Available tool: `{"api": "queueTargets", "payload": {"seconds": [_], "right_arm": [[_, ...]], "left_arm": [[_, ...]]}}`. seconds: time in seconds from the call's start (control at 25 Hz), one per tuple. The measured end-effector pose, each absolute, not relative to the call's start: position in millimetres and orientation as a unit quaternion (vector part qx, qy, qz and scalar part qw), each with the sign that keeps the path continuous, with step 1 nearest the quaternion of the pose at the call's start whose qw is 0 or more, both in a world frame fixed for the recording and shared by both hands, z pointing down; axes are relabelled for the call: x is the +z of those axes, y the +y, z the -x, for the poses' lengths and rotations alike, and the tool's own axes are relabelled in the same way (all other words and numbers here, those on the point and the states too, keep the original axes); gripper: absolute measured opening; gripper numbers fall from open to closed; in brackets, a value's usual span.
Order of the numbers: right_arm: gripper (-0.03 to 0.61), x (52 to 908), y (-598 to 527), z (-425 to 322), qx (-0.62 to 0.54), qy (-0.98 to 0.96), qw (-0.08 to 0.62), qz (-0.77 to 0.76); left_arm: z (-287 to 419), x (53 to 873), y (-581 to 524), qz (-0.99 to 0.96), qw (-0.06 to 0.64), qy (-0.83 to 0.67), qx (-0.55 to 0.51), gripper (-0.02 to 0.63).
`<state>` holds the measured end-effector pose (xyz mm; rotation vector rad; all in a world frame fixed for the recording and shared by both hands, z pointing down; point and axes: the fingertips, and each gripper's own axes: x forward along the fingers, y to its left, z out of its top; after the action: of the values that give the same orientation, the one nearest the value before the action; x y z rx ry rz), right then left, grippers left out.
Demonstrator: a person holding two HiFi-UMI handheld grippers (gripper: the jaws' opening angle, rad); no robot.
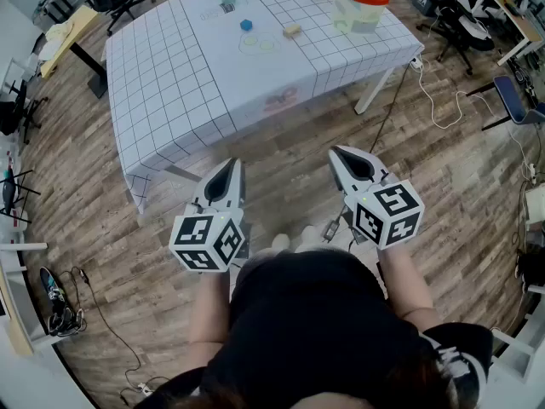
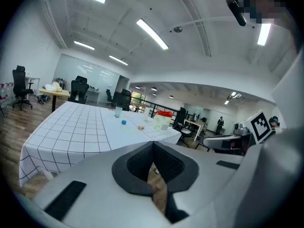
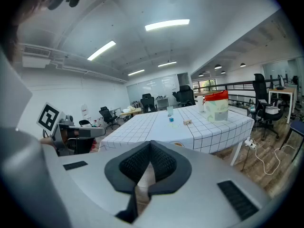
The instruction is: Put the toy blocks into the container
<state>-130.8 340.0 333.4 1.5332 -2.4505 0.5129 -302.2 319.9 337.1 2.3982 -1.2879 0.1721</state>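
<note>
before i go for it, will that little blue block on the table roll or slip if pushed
The blue block looks small and boxy, so it probably sits flat and won't roll. It seems light, so a nudge may slide it across the smooth tablecloth. Likely stiff enough to pinch.

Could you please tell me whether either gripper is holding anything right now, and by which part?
Nothing is held: the left gripper and the right gripper both have jaws together with nothing between them.
</note>
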Motion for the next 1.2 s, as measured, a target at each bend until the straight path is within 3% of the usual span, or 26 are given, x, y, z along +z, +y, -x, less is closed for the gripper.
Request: {"api": "queueTargets", "payload": {"seconds": [0.4, 1.2], "right_arm": [[0.014, 340, 333, 130, 0.183, -0.840, 0.100, -0.501], [0.014, 364, 315, 78, 0.209, -0.858, 0.105, -0.458]], "left_arm": [[286, 341, 314, -0.862, 0.239, -0.445, 0.052, 0.028], [221, 360, 293, -0.848, 0.239, -0.471, 0.055, 0.028]]}}
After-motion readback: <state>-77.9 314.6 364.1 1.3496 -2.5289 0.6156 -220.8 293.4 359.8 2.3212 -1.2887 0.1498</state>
